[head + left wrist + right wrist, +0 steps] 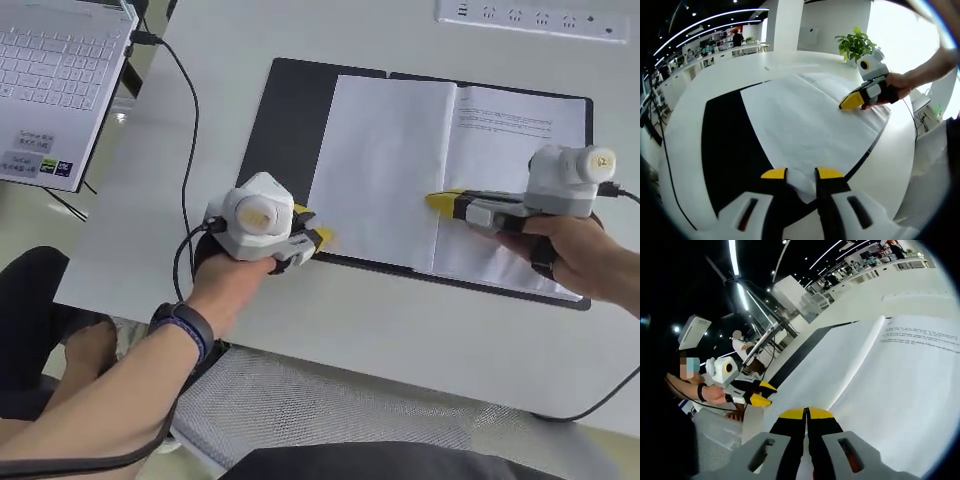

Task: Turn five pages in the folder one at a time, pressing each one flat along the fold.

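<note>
The folder (290, 120) lies open on the surface (400, 325). Its pages are thin, light and limp, and probably crease easily. Take one sheet only, at its free corner. The left tongs (801, 174) stand apart, with the near corner of the folder's left page (385, 150) between them. The right tongs (438, 202), pressed together on nothing, rest beside the folder's fold.

The left hand-held gripper (802, 175) has its jaws slightly apart around the page (805, 125) corner. The right hand-held gripper (849, 102) touches the page near the fold of the folder (725, 150).
</note>
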### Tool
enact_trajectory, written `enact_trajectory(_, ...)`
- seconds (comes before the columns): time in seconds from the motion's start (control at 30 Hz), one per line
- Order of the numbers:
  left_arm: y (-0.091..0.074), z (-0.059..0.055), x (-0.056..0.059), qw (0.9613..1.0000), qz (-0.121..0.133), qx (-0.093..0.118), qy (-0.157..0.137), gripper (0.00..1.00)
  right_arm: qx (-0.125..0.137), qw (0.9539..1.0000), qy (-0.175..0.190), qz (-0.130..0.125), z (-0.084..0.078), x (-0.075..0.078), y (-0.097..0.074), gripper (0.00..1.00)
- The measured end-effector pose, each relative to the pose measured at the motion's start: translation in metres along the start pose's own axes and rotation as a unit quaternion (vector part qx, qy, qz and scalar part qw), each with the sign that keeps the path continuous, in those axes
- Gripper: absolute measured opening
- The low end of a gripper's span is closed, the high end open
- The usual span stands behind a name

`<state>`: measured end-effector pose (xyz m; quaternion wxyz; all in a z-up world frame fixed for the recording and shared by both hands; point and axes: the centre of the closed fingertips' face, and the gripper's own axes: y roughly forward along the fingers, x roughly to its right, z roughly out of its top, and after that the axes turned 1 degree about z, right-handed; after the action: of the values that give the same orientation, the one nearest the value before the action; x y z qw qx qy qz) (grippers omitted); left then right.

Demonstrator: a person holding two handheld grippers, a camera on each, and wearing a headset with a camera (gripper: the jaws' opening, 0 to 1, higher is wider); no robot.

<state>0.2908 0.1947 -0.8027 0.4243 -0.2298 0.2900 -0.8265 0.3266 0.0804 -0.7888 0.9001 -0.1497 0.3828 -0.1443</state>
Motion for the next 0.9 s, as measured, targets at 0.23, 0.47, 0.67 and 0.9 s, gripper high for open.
enact_trajectory(0.23, 0.0, 0.0, 0.0, 1.0, -0.001, 0.0, 0.0, 0.2, -0.009, 0.9999, 0.004, 0.014, -0.019, -0.016, -0.004, 0.0)
enact_trajectory(0.47, 0.0, 0.0, 0.001, 1.0, -0.001, 0.001, 0.0, 0.21, -0.008, 0.9997, 0.013, 0.02, -0.034, -0.028, -0.006, 0.0)
enact_trajectory(0.67, 0.001, 0.0, 0.001, 1.0, -0.002, 0.002, 0.0, 0.21, -0.012, 0.9993, 0.021, 0.029, -0.05, -0.039, -0.009, 0.0)
enact_trajectory(0.9, 0.003, -0.001, 0.0, 1.0, -0.003, 0.001, 0.0, 0.22, -0.007, 0.9993, 0.027, 0.026, -0.051, -0.041, -0.01, 0.0)
